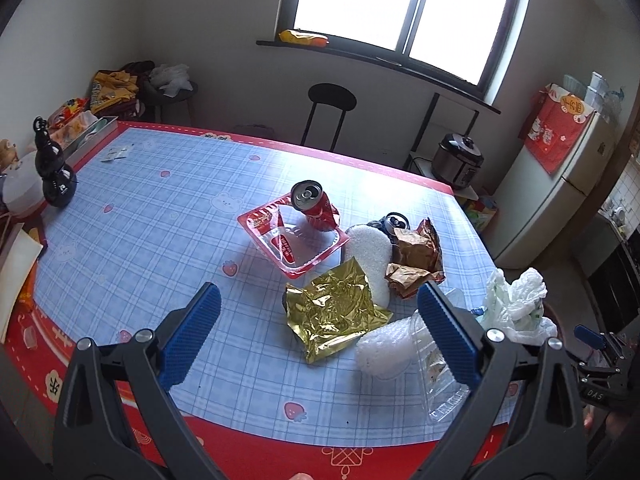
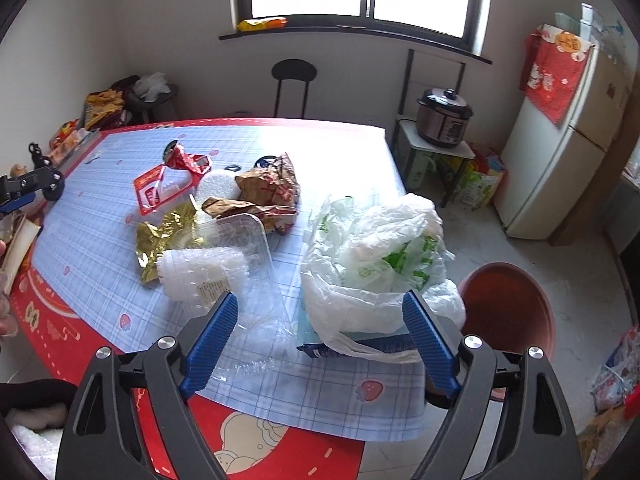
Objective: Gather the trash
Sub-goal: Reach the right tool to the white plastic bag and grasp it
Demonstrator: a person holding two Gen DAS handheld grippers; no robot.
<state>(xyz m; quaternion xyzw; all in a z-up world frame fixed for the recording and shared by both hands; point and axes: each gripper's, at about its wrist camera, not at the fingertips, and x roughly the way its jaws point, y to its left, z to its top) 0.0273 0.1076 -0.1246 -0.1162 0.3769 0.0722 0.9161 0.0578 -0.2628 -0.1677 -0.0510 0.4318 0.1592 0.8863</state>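
Observation:
Trash lies on the blue checked tablecloth (image 1: pixel 160 216): a crushed red can (image 1: pixel 314 204) on a red plastic tray (image 1: pixel 292 244), a gold foil wrapper (image 1: pixel 334 316), white foam (image 1: pixel 370 264), brown wrappers (image 1: pixel 416 260), a dark can (image 1: pixel 394 222), bubble wrap (image 1: pixel 382 352) and a clear plastic box (image 1: pixel 436 368). My left gripper (image 1: pixel 318 322) is open above the gold wrapper, holding nothing. My right gripper (image 2: pixel 320 328) is open, its fingers either side of a white plastic bag (image 2: pixel 372 256) that lies on a blue packet (image 2: pixel 360 346) at the table's right edge. The gold wrapper (image 2: pixel 164 228) and clear box (image 2: pixel 244 248) show left of it.
A brown bin (image 2: pixel 508 308) stands on the floor right of the table. A black gourd-shaped bottle (image 1: pixel 54 168) and boxes sit at the table's left. A black stool (image 1: pixel 330 108), a rice cooker (image 2: pixel 442 118) on a stand and a fridge (image 2: pixel 560 152) are beyond.

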